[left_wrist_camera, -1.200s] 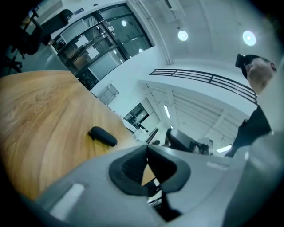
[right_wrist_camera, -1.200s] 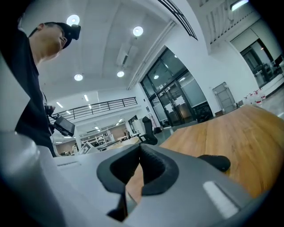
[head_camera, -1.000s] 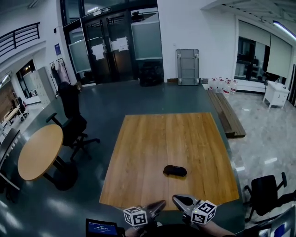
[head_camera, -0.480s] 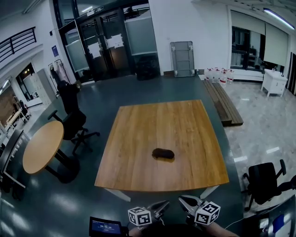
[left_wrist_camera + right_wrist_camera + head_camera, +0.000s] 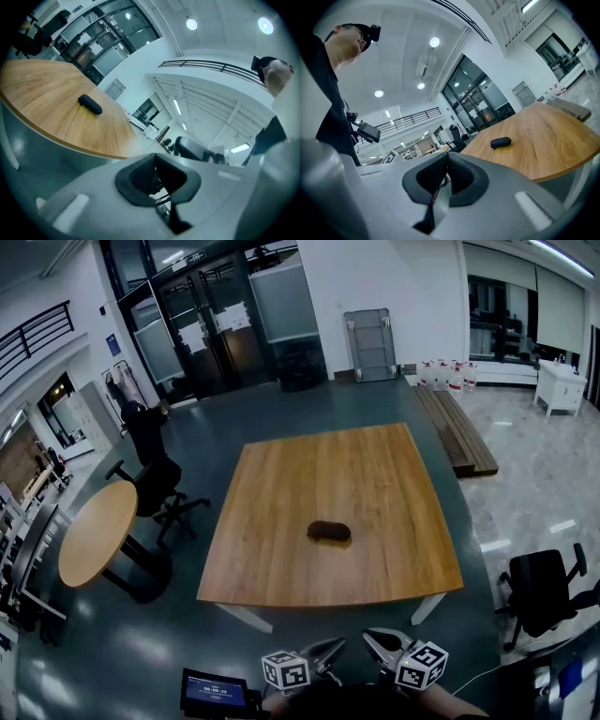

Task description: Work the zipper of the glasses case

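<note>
Found the dark glasses case [image 5: 329, 532] lying flat near the middle of the wooden counter [image 5: 272, 559], well apart from both grippers. Held the left gripper [image 5: 334, 646] and the right gripper [image 5: 371, 637] side by side, low, short of the counter's near edge, tips angled toward each other. Had the jaws of each pressed together, with nothing between them.

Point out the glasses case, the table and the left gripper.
glasses case [image 5: 329, 532], head view, its middle
table [image 5: 272, 540], head view, bare top left of case
left gripper [image 5: 336, 646], head view, closed fingertips
</note>
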### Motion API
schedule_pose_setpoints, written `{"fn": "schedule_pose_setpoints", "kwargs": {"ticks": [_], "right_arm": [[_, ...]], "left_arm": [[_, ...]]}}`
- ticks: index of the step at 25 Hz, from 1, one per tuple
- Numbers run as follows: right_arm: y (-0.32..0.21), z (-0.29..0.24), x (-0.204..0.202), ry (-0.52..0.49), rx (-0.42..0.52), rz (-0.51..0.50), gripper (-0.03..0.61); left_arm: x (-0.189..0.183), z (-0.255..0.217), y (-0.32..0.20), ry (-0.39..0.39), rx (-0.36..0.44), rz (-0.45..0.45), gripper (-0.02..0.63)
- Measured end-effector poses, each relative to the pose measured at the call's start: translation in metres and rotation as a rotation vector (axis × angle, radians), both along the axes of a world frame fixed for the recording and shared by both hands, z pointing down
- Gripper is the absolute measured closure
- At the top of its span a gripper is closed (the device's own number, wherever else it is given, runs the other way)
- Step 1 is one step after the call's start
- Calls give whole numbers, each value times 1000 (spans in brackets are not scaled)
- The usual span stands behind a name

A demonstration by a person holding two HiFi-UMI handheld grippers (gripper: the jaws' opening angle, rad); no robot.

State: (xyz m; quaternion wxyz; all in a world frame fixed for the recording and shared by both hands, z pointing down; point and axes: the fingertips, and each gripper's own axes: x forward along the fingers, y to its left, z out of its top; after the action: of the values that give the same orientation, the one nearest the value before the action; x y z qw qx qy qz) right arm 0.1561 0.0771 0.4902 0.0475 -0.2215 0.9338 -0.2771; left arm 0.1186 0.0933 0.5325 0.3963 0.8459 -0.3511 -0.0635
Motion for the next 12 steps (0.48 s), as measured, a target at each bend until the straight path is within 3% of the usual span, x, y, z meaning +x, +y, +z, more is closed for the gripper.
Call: {"fn": "schedule_pose_setpoints", "kwargs": {"ticks": [12], "right_arm": [[-3, -19, 15, 19, 58, 59, 574]], "left_arm": [[6, -11, -8, -8, 28, 21, 615]]}}
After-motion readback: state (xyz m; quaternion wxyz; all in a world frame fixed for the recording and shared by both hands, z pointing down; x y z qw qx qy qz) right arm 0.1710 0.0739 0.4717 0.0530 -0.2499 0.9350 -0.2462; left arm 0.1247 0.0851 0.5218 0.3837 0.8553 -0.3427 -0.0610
